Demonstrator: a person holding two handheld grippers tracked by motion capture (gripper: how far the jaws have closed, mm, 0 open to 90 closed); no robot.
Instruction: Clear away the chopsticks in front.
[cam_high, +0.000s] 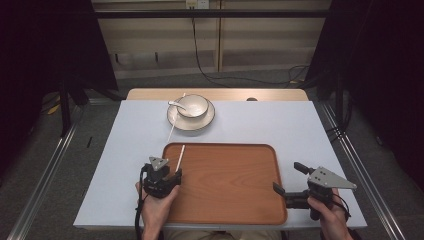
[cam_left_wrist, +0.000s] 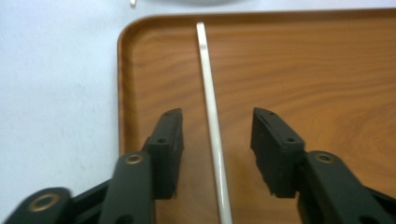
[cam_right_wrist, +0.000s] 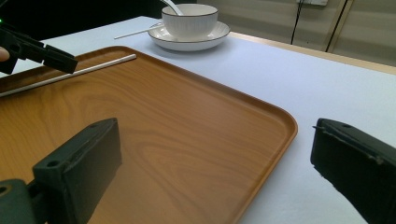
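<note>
From the high view we see the left gripper (cam_high: 170, 176) at the near left corner of the wooden tray (cam_high: 235, 200), with a white chopstick (cam_high: 180, 155) running from its jaws toward the far rim, while the right gripper (cam_high: 289, 181) sits at the tray's near right corner. In the left gripper view, our jaws stand spread and the chopstick (cam_left_wrist: 212, 116) lies lengthwise between them, touching neither. In the right gripper view, our jaws gape wide over the tray's corner (cam_right_wrist: 280, 122), the chopstick (cam_right_wrist: 70, 74) well beyond them by the left gripper (cam_right_wrist: 51, 58).
</note>
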